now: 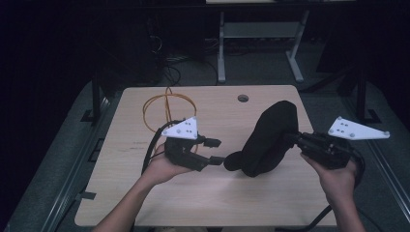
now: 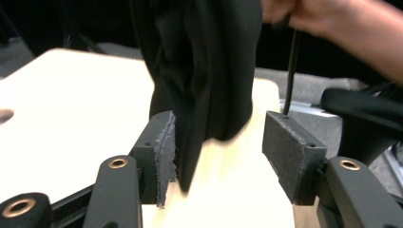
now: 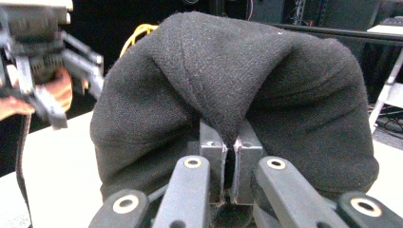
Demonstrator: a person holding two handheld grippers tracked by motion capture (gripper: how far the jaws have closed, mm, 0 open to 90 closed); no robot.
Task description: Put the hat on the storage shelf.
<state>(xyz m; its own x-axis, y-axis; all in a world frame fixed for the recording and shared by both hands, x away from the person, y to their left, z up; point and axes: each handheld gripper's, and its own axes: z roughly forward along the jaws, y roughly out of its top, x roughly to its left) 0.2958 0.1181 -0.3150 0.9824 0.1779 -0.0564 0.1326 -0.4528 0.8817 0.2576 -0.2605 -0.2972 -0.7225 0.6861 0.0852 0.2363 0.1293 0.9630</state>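
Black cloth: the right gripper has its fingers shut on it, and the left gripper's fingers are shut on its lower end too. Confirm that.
Not quite. The left gripper is open: in the left gripper view its fingers stand apart around the black cloth's hanging end. The right gripper is indeed shut on it.

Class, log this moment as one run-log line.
right gripper: shut on black cloth, lifted | left gripper: open, straddling its lower edge | yellow cable: on table

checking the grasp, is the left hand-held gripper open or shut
Open: the left hand-held gripper has its pads apart, with the hanging black woollen cloth between them.
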